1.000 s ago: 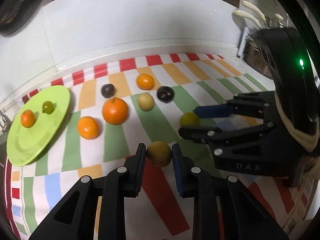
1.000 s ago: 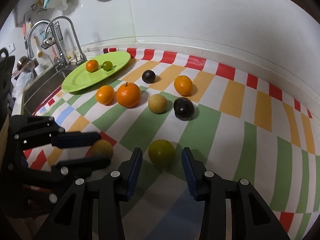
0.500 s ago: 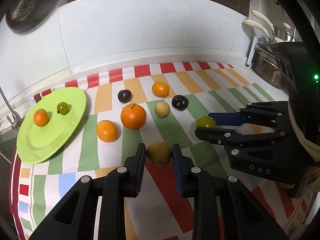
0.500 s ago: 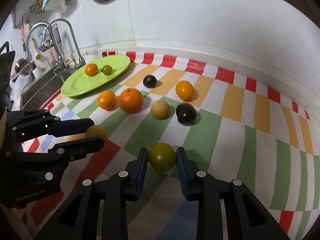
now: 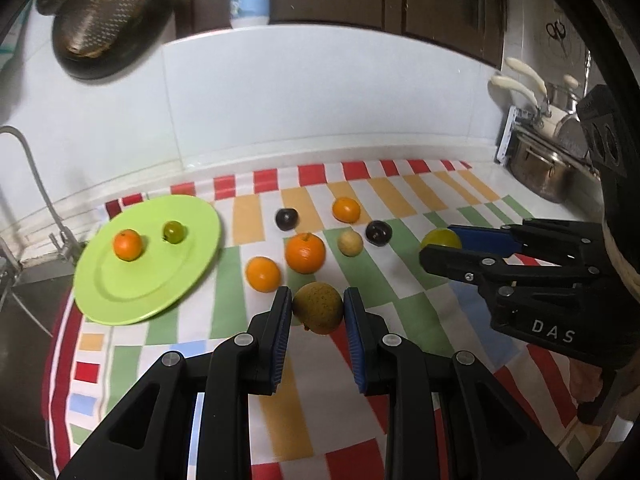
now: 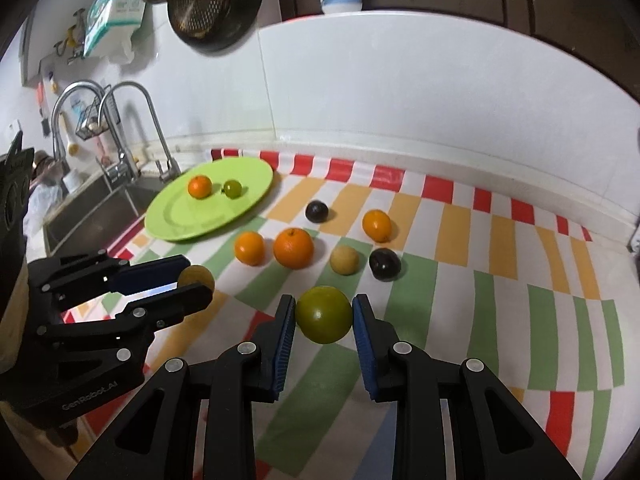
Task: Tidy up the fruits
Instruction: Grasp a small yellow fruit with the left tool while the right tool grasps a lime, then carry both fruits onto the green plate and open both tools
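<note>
Left wrist view: green plate (image 5: 120, 296) at nine o'clock, bearing a small orange (image 5: 127, 244) and a green fruit (image 5: 173, 232). Loose oranges and dark plums at twelve o'clock on the striped cloth (image 5: 400, 200). Left gripper (image 5: 318, 312) clamped on a speckled brown fruit (image 5: 318, 307), apparently clear of the cloth. At three o'clock, right gripper (image 5: 444, 246) clamped on a yellow-green fruit (image 5: 440, 238). Both probably light, firm, round and smooth, so prone to slip; best pinched across the widest part.
</note>
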Demonstrator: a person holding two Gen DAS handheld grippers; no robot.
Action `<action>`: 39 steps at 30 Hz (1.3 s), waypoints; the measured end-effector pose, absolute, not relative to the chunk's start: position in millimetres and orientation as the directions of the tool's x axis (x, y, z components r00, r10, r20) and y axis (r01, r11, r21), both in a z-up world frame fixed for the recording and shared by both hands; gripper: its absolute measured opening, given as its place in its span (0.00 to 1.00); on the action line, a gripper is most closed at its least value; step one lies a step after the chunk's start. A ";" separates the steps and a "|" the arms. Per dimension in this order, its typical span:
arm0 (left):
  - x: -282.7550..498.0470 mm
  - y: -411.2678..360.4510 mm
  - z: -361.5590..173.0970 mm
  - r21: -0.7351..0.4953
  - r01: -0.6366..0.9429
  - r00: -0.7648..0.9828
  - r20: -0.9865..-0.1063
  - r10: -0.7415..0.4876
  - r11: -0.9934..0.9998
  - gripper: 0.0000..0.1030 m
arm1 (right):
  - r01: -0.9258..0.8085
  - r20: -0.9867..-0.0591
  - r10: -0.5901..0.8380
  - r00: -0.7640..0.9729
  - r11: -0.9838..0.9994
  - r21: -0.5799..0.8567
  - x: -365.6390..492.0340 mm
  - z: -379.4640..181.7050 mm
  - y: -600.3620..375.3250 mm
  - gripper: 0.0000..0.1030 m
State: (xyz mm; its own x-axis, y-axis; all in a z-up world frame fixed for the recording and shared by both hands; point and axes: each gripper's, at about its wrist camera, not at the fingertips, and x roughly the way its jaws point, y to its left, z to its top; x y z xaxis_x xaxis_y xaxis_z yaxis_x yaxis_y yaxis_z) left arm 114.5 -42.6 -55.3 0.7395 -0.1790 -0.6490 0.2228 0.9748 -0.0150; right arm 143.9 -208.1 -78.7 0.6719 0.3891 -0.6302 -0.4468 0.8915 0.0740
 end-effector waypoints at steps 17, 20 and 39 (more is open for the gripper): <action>77.9 8.0 -21.0 0.015 0.159 0.812 -0.570 -0.122 0.987 0.26 | -0.437 -0.541 0.412 0.733 0.895 0.091 105.8 -41.9 -165.0 0.29; 73.3 18.7 -15.8 0.020 0.137 0.822 -0.560 -0.103 0.990 0.26 | -0.452 -0.531 0.427 0.732 0.887 0.091 102.0 -38.1 -155.6 0.29; 83.9 77.4 0.0 0.021 0.010 0.853 -0.522 0.003 1.000 0.26 | -0.541 -0.483 0.518 0.706 0.835 0.105 121.1 -19.9 -89.5 0.29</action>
